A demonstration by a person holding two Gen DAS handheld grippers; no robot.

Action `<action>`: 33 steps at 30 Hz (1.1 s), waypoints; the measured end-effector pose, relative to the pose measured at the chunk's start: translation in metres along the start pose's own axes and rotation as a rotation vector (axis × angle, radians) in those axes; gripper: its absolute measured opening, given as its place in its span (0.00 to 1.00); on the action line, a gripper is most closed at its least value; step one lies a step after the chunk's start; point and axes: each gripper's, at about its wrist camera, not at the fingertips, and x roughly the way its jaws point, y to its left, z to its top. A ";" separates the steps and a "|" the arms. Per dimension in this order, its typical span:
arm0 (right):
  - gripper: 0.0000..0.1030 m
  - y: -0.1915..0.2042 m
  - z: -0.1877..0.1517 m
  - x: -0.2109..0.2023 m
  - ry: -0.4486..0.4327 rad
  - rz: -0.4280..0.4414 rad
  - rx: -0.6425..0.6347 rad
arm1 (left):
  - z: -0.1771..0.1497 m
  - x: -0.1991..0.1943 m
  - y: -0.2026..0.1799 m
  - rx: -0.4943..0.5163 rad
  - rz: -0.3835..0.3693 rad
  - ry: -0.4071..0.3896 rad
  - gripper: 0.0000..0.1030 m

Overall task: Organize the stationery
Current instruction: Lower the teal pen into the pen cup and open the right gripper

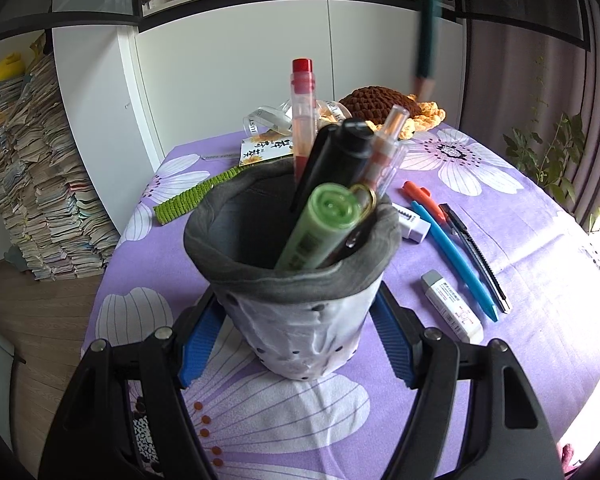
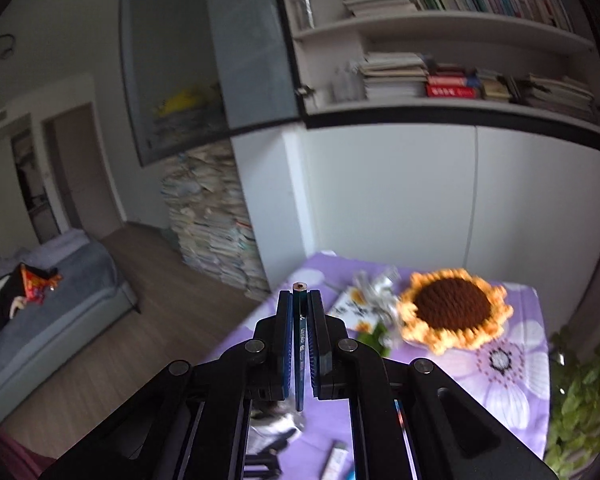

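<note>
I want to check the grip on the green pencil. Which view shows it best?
The right wrist view: the green pencil sits clamped between the right gripper pads. The left wrist view shows only its blurred tip overhead.

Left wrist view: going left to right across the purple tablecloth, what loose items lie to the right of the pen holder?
White eraser with the ridged end → blue pen → black utility knife. The orange pen and the long sleeved eraser overlap these in order, so I leave them out.

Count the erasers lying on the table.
2: one eraser beside the pen pot's rim, another eraser nearer, right of the pot. Others may be hidden.
</note>
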 end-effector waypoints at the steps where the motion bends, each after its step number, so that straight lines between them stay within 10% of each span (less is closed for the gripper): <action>1: 0.07 0.005 0.001 0.001 -0.012 0.016 -0.008 | 0.000 0.000 0.000 -0.001 -0.001 0.000 0.69; 27: 0.08 0.005 -0.062 0.073 0.225 0.042 -0.029 | 0.003 0.002 0.000 -0.008 -0.004 0.005 0.69; 33: 0.08 -0.024 -0.054 0.039 0.143 -0.024 0.040 | 0.003 0.001 0.000 -0.010 -0.004 0.004 0.69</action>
